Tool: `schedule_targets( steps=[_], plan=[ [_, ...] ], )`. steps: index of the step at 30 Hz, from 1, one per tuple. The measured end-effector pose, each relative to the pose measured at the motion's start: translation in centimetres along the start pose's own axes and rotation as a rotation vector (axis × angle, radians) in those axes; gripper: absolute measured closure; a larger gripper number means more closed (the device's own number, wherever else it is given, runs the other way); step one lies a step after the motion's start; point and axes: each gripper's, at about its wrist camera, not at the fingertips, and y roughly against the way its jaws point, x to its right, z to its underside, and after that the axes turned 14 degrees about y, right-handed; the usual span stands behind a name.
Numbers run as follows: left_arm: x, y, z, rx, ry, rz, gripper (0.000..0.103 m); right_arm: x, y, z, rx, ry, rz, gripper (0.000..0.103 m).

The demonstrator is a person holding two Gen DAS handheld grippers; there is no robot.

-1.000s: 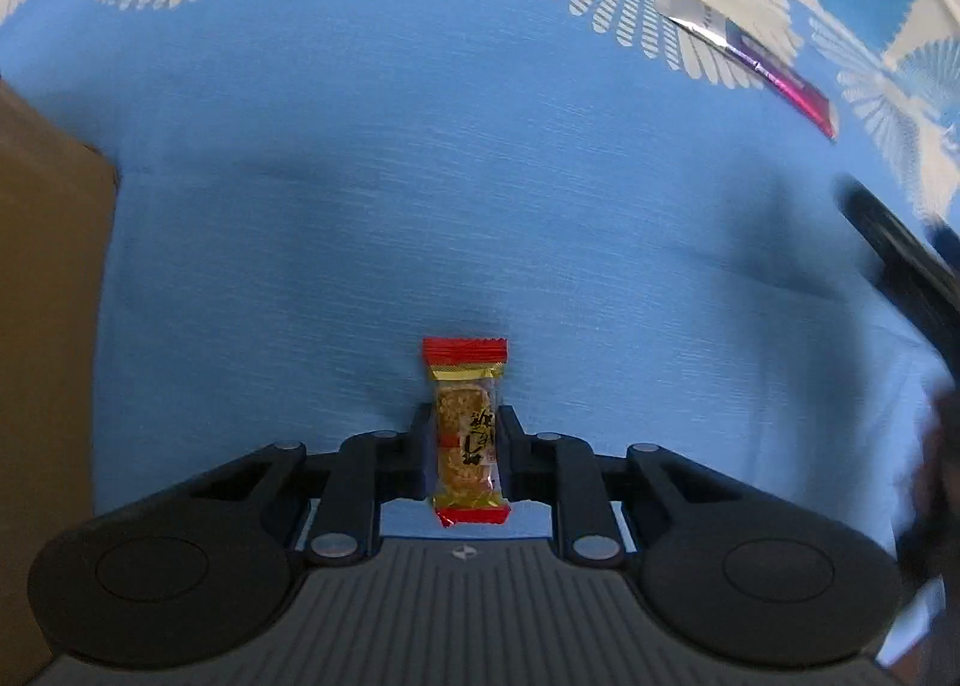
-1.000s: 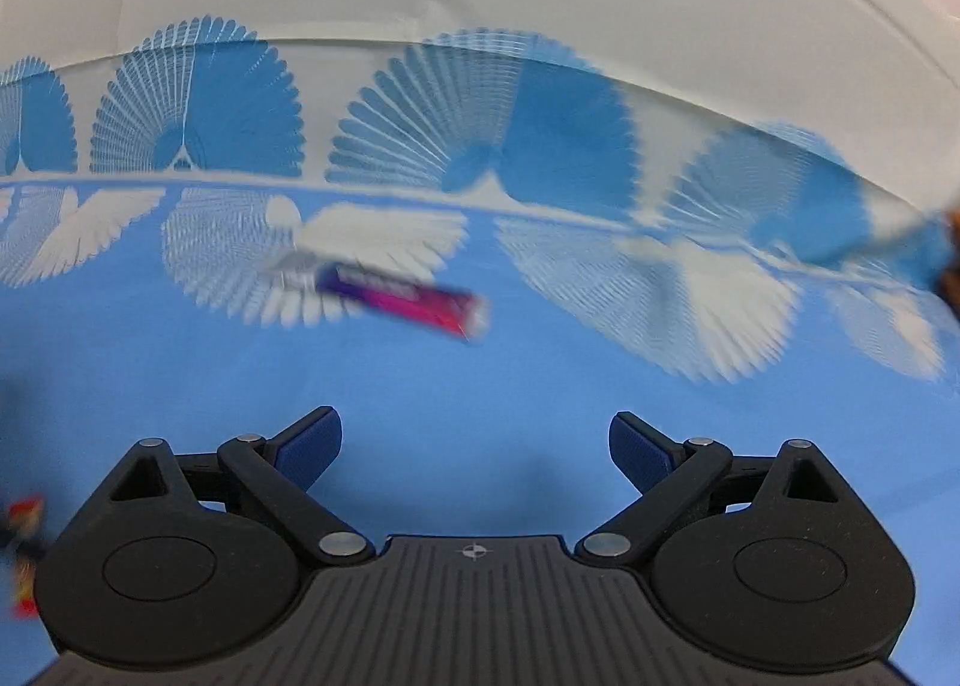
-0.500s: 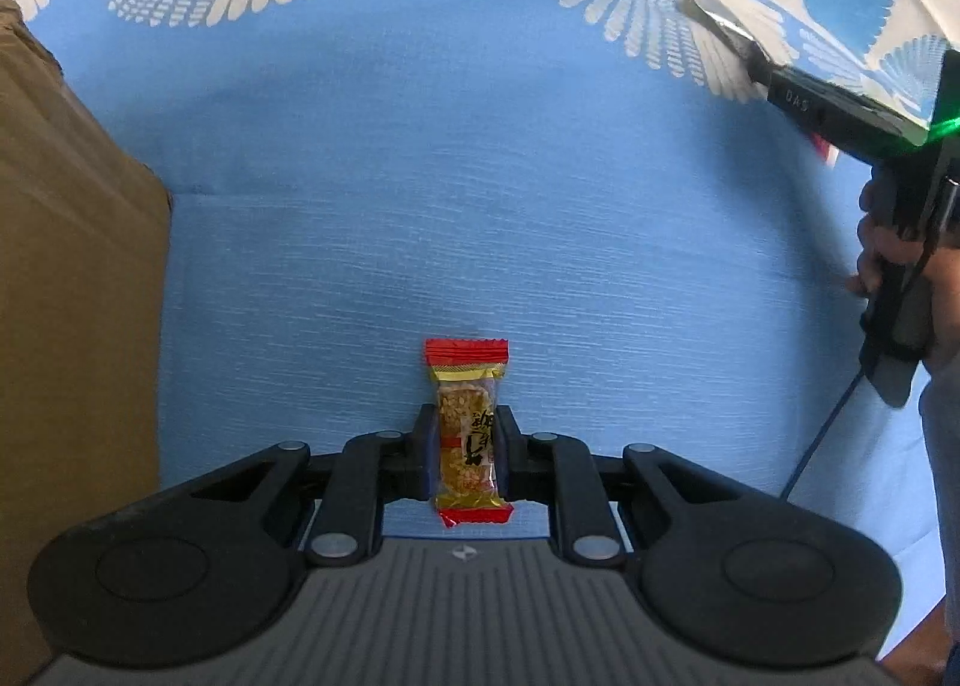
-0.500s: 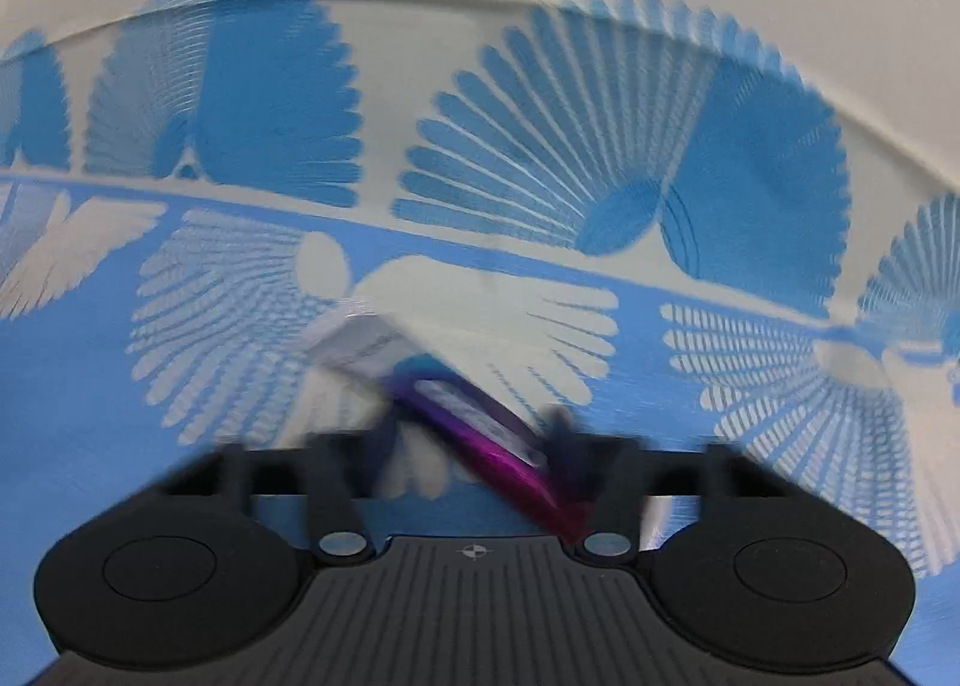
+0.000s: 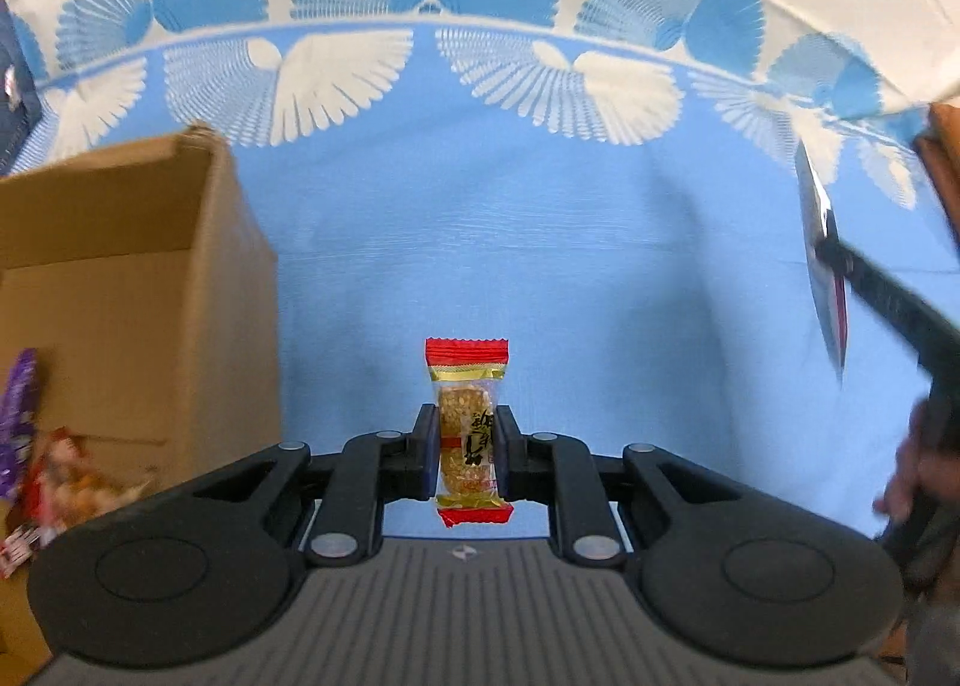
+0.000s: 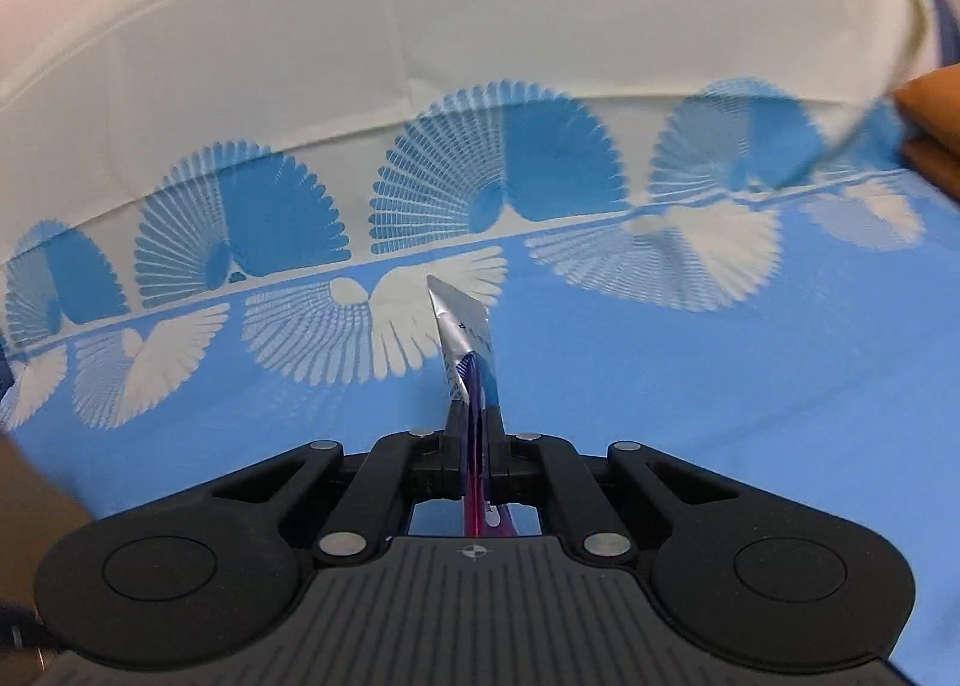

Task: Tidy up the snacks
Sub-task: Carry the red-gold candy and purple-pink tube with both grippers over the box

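The left gripper [image 5: 467,449] has its fingers [image 5: 425,446] closed on a small peanut candy [image 5: 467,434] in a clear wrapper with red crimped ends and gold bands. The candy stands upright between them, its top end reaching past the fingertips and its lower red end hanging behind them, lifted above the blue cloth [image 5: 540,242].

To the left of this gripper stands an open cardboard box [image 5: 138,266], its near right wall facing the camera. At the far left edge of the left wrist view, several wrapped snacks [image 5: 36,464] in purple, red and white lie in the box, blurred.

The right gripper [image 6: 474,446] has its fingers [image 6: 451,440] pressed narrowly together on a slim purple-and-pink stick packet [image 6: 465,344]. The packet's silver end sticks forward and slightly left beyond the fingertips, and its pink tail runs back between the fingers. It is held clear of the surface.

In the left wrist view the same packet [image 5: 823,260] shows at the right, edge-on, held by the black right gripper [image 5: 882,296], with the person's hand [image 5: 918,476] blurred near the right edge.

The cloth covering the surface is blue with white and blue fan shapes along its far border.
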Motion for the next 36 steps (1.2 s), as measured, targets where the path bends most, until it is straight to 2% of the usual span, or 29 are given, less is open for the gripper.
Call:
schedule_targets(
  steps=[7,12,18,27,36],
  plan=[
    [-1.8,8.2,3.5,0.079,-0.033,0.05,0.084,-3.5,10.5,2.1,0.038,-0.032,0.031,0.099],
    [-4.9,13.5,5.4,0.147,-0.025,0.061,0.084,-8.2,16.7,2.3,0.073,-0.062,-0.043,0.099],
    [-10.9,19.1,7.5,0.242,-0.001,0.027,0.084,-15.7,22.8,2.1,0.138,0.008,-0.178,0.099],
    [-21.3,23.5,9.9,0.308,0.129,-0.042,0.084,-24.9,27.8,1.1,0.17,0.094,-0.334,0.099],
    [-28.2,26.4,10.7,0.358,0.237,-0.033,0.084,-30.9,30.7,0.9,0.157,0.176,-0.412,0.099]
  ],
)
